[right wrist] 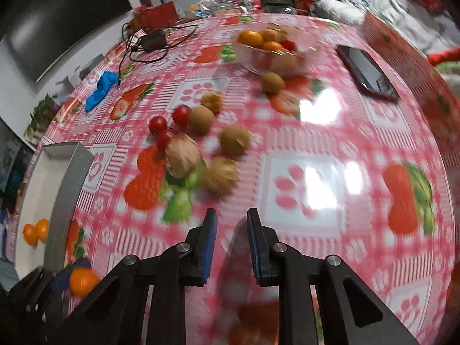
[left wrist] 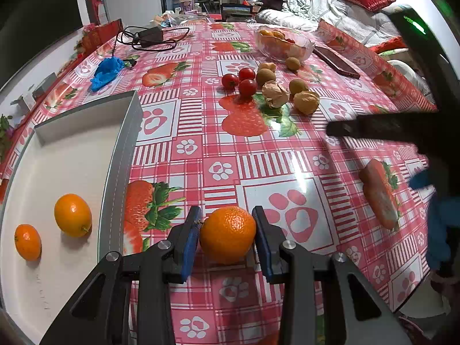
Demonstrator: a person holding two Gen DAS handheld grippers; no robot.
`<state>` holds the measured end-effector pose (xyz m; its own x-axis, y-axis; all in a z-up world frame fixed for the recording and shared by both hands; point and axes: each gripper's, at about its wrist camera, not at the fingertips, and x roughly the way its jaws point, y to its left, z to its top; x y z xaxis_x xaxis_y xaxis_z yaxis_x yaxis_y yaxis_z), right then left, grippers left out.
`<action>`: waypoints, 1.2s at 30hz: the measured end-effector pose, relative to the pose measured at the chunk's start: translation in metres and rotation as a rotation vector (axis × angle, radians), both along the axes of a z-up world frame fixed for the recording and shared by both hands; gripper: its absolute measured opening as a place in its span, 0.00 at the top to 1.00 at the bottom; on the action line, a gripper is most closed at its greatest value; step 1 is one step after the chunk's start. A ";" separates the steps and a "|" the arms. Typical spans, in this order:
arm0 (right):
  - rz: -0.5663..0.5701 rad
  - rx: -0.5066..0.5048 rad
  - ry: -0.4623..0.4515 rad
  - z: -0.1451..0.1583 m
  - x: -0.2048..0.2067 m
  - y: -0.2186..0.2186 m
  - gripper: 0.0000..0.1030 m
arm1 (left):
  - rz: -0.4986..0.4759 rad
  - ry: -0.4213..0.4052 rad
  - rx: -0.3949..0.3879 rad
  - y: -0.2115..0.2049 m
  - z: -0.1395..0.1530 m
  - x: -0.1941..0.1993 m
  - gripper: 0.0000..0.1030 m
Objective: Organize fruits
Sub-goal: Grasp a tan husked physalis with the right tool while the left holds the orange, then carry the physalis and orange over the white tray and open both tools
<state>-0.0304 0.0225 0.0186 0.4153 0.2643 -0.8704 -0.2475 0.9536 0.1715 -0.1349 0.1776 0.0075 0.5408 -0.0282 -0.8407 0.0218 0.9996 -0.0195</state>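
A living room with a heaped bed behind holds a desk (left wrist: 287,155) under a pink strawberry-and-paw-print cloth. Low in the left wrist frame, the left tool (left wrist: 227,230) clamps an orange (left wrist: 227,234) between its blue pads, just right of a grey-walled tray (left wrist: 123,143). Two smaller oranges (left wrist: 72,215) lie in the tray at lower left. Above centre sit three cherry tomatoes (left wrist: 243,82), several kiwis (left wrist: 265,76) and what look like walnuts (left wrist: 306,102); farther up, a clear bowl (left wrist: 283,43) of fruit. In the blurred right wrist frame, the right tool (right wrist: 231,230) is drawn narrow, with nothing between its pads.
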 end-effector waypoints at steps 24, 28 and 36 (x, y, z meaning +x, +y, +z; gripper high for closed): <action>0.077 -0.150 -0.069 -0.004 0.033 0.042 0.59 | 0.004 0.010 0.003 -0.001 0.001 -0.001 0.61; 0.073 -0.092 -0.044 -0.001 0.029 0.036 0.74 | -0.002 -0.001 0.003 -0.001 0.000 -0.001 0.61; 0.038 0.024 -0.009 0.014 -0.003 0.000 0.74 | 0.009 0.027 -0.066 0.008 0.004 0.000 0.63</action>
